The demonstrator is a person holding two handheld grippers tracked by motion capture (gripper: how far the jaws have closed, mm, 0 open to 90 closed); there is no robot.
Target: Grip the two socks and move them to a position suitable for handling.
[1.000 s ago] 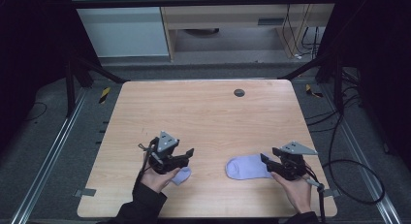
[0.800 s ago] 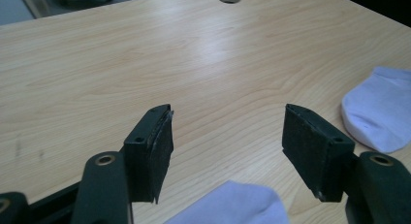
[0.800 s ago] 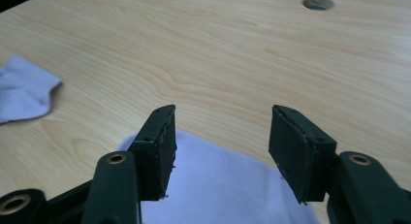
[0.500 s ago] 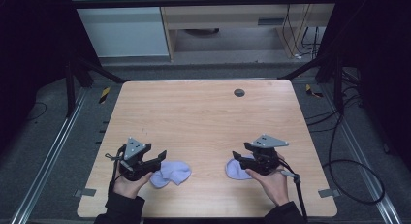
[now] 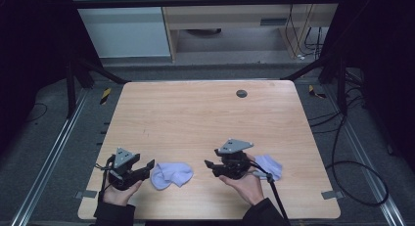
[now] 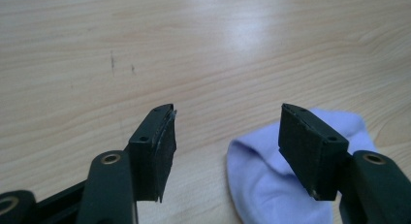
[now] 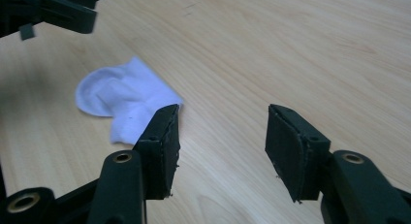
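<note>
A small pale lilac knitted sock (image 5: pixel 171 174) lies crumpled on the light wooden tabletop (image 5: pixel 205 118), near its front edge. The left tool (image 5: pixel 146 167) stands just beside the sock with its jaws apart and empty. The right tool (image 5: pixel 211 166), on the sock's other side, is also spread and holds nothing. A second lilac sock (image 5: pixel 268 165) lies behind the right tool. The sock looks light, soft and limp; I would pinch a raised fold or the cuff.
</note>
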